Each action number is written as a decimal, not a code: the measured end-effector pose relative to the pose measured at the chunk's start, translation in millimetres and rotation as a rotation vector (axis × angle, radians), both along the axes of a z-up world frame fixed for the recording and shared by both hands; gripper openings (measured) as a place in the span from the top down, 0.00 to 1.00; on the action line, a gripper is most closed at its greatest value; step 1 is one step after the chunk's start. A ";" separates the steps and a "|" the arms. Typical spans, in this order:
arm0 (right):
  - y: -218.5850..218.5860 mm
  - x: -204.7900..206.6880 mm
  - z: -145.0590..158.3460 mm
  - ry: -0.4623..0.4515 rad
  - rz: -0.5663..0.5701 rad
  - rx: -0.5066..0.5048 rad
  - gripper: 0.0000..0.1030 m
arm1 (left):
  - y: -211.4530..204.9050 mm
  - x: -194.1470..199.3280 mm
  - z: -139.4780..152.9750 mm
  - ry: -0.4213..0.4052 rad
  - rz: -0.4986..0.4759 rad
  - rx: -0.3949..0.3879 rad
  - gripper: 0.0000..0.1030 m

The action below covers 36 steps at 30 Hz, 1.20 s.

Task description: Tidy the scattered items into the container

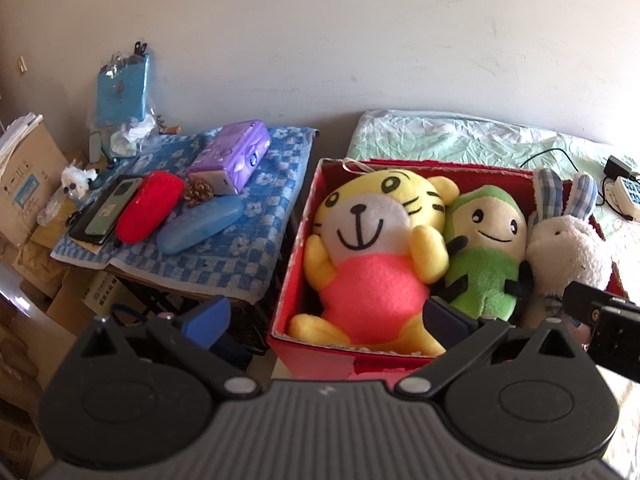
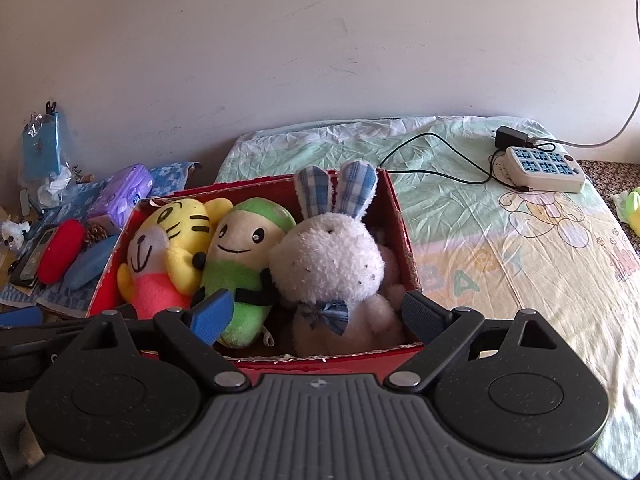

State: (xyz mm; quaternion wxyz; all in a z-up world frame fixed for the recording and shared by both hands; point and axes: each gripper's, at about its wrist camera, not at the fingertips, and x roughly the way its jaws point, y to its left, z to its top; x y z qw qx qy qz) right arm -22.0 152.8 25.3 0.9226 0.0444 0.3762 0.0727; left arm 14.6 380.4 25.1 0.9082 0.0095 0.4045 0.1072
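Fingers (image 2: 212,316) apart; upright rabbit (image 2: 332,252), ears up

two wrist views over one red box

left wrist: close above the near-left corner of the red box (image 1: 298,236), facing the wall, angled down. right wrist: close above the near edge of the box (image 2: 404,216), also facing the wall. shared: the box, and the blue cloth (image 1: 256,240) left of it.

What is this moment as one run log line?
box: tiger, green doll, rabbit inside | left tool: open, empty | right tool: open, empty
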 end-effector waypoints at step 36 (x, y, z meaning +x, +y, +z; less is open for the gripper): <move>3.0 8.1 4.6 -0.013 0.001 -0.003 0.09 | -0.9 3.1 3.7 -0.013 -0.034 -0.027 0.01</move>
